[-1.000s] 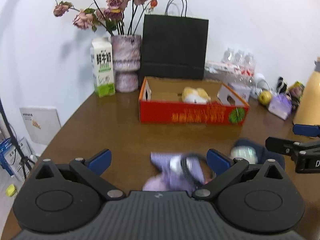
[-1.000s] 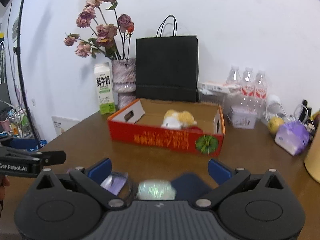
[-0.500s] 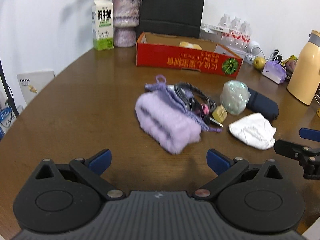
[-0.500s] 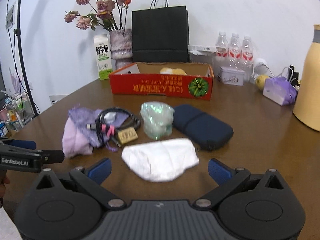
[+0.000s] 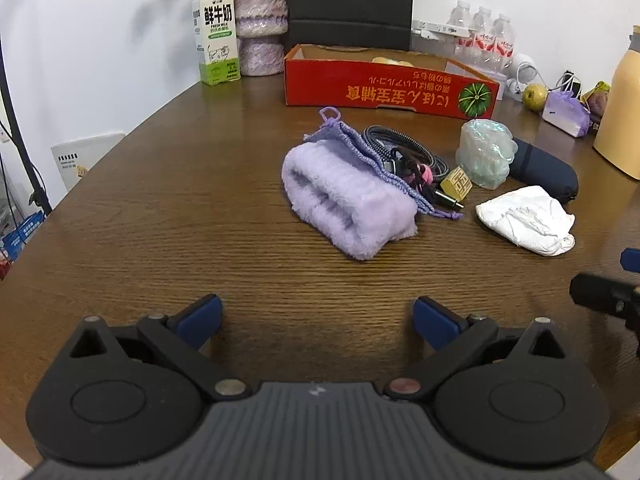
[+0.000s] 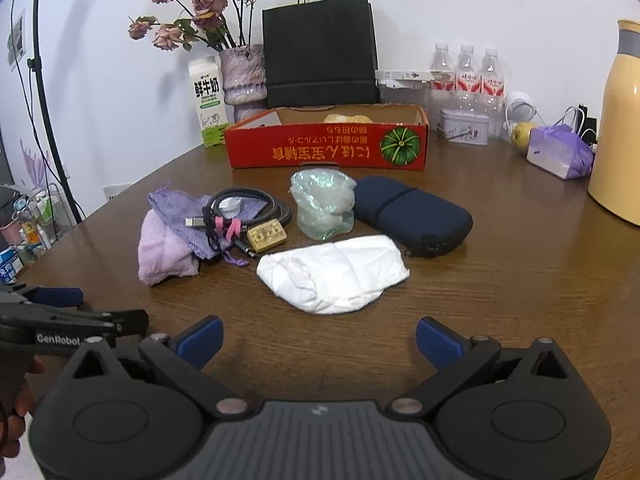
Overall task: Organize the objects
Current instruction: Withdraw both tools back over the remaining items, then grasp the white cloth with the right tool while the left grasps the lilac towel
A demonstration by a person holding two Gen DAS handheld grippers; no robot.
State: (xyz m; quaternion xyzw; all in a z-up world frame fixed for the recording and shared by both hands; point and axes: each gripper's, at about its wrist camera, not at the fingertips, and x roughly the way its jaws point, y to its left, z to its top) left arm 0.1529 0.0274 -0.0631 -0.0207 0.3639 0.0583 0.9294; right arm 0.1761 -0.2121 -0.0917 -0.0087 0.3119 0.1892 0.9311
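Behind my clutter, milk carton [image 6: 209, 101] beside flower vase [image 6: 243, 80], black paper bag [image 6: 320, 52] against the wall, water bottles [image 6: 466, 76], yellow thermos [image 6: 618, 128] far right.

towel [image 6: 164, 248] left of cable [image 6: 248, 210], cloth [image 6: 332, 274] before pouch [image 6: 324, 204], case [image 6: 412, 214] right, box [image 6: 326, 148] behind

Left claw [image 5: 316, 316] and right claw [image 6: 319, 336] both gape wide with nothing between their blue-tipped fingers, held side by side, pointing forward.
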